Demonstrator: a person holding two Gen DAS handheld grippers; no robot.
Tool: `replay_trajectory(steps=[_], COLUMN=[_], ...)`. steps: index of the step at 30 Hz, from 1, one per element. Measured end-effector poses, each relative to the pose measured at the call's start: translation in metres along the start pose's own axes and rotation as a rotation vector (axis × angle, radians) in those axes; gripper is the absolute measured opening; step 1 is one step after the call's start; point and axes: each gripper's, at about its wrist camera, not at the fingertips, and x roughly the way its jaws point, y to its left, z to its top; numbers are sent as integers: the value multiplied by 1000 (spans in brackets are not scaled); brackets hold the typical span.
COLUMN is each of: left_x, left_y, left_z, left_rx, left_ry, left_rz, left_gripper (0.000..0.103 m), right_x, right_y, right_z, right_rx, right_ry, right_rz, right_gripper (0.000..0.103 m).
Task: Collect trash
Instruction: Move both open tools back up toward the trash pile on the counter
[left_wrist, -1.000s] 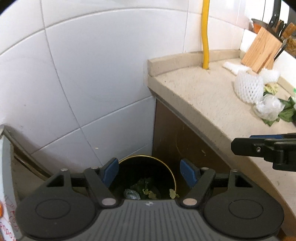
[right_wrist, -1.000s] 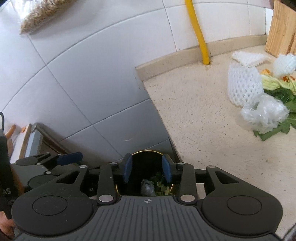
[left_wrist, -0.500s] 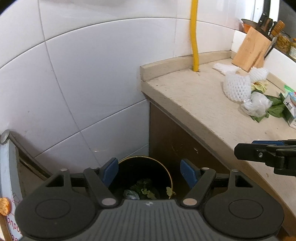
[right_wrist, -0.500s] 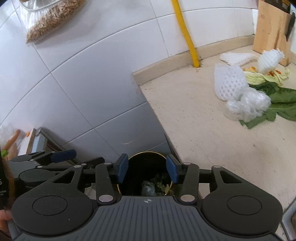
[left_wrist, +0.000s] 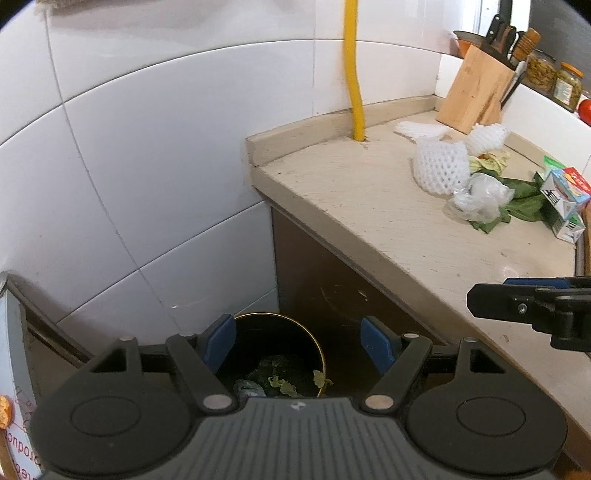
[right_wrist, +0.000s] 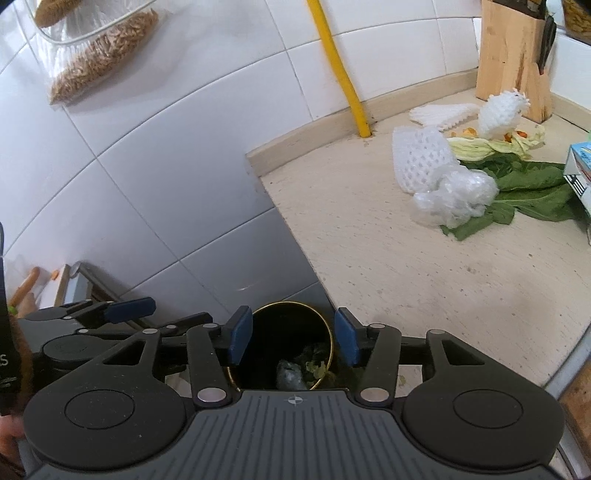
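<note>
Tongs, right (right_wrist: 293, 336), opened wider vs earlier, empty, over bin (right_wrist: 291, 343).

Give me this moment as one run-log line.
left gripper: open, empty | right gripper: jaws just opening, empty | bin: scraps inside | counter: foam nets, plastic wrap, greens remain

A round black bin (left_wrist: 280, 343) with a gold rim stands on the floor in the corner, below the edge of the surface (left_wrist: 369, 206). Green leaf bits and a crumpled grey wrapper lie inside it. Up on the surface more trash lies together: a white foam net (right_wrist: 421, 162), a scrunched clear plastic bag (right_wrist: 454, 199), big green leaves (right_wrist: 528, 192), pale peels (right_wrist: 491, 142) and a small carton (left_wrist: 565, 199).
</note>
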Motion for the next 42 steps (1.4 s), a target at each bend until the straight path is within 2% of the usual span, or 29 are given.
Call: replay_trajectory(steps=[10,20,36,42], left_x=[-6,-17,-24,-20], left_y=[-12,-31,-69,-85], left_z=[4,15,45,59], left_rx=[29,73,161,202], left_ry=[-22,-61,-145,-183], left_rz=[-15,-64,-112,-111], left_gripper=[69,69,70,75], right_x=[-13,-35,-59,-62], right_y=[-7,-11,-28,-40], right_z=[0,-3,13,25], right_rx=[14,24,32,40], right_ry=[-26,-64,-130,-160], right_rz=[-24,-69,-131,-148], right_gripper=[60,63,67,69])
